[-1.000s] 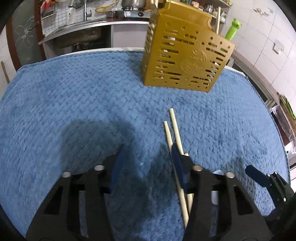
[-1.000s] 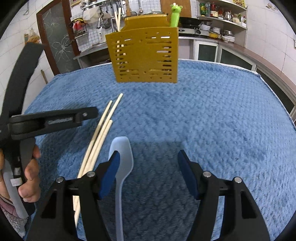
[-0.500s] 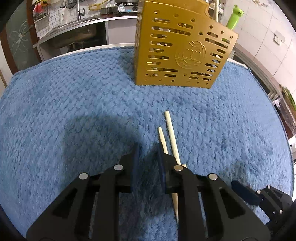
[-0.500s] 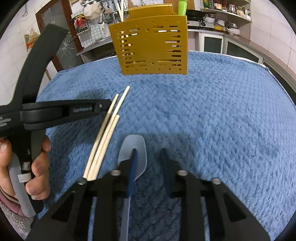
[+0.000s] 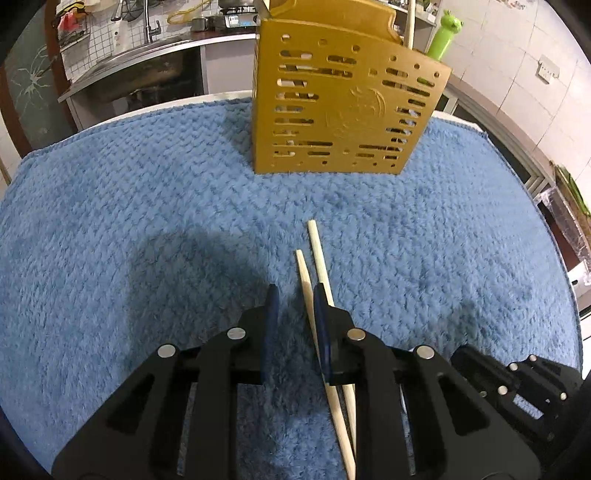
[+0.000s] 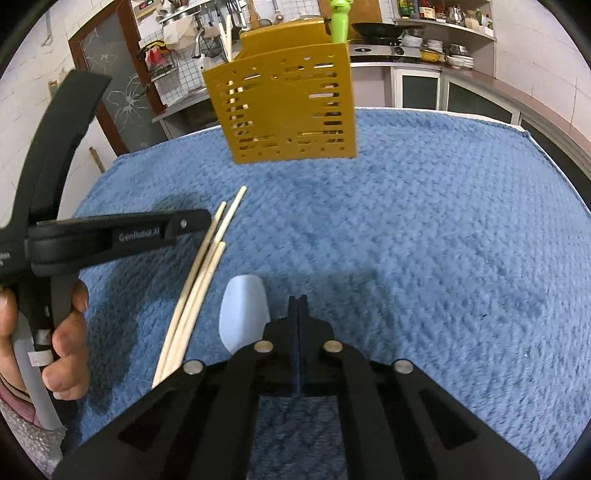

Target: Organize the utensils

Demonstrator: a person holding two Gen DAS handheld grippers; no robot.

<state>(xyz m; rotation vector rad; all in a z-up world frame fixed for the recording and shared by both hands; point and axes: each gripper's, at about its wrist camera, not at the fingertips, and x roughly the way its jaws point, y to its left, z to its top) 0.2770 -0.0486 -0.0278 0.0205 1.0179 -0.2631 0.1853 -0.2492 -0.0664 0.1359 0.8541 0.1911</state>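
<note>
Blue textured cloth [image 5: 147,221] covers the table. Behind: steel sink [image 5: 147,55], stove with pan [image 6: 376,31], shelf of jars [image 6: 436,9].

Both wrist views low, angled down, sharing gold holder [image 5: 343,107], probably close

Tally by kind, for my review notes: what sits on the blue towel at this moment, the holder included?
Chopsticks: 3, lying loose side by side
Spoon: 1, pale blue
Utensil holder: 1, gold, standing upright
Total: 5
</note>
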